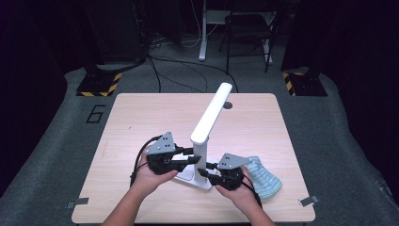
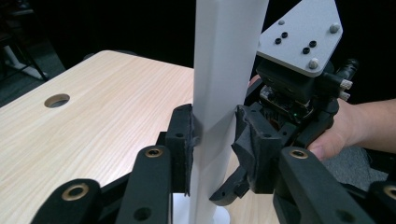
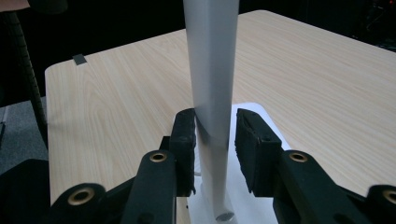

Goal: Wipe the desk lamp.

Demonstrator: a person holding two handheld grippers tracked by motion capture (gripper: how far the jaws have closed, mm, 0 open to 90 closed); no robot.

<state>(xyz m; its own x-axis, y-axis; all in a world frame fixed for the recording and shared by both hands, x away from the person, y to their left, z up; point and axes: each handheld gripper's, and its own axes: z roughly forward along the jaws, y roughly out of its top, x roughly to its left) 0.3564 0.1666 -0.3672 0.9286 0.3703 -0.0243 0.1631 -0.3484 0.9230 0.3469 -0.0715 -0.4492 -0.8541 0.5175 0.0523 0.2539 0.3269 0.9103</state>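
Observation:
A white desk lamp stands on the wooden table, with an upright post, a slanted head and a flat base. My left gripper comes in from the left and is shut on the post; in the left gripper view both pads of the left gripper press its sides. My right gripper reaches the post lower down from the right. In the right gripper view the post stands between the jaws of the right gripper, which is open, with a slit at the right pad.
A teal striped cloth lies on the table just right of my right hand. A round cable hole sits near the far edge. Beyond the table are a chair, floor cables and stand feet with yellow-black tape.

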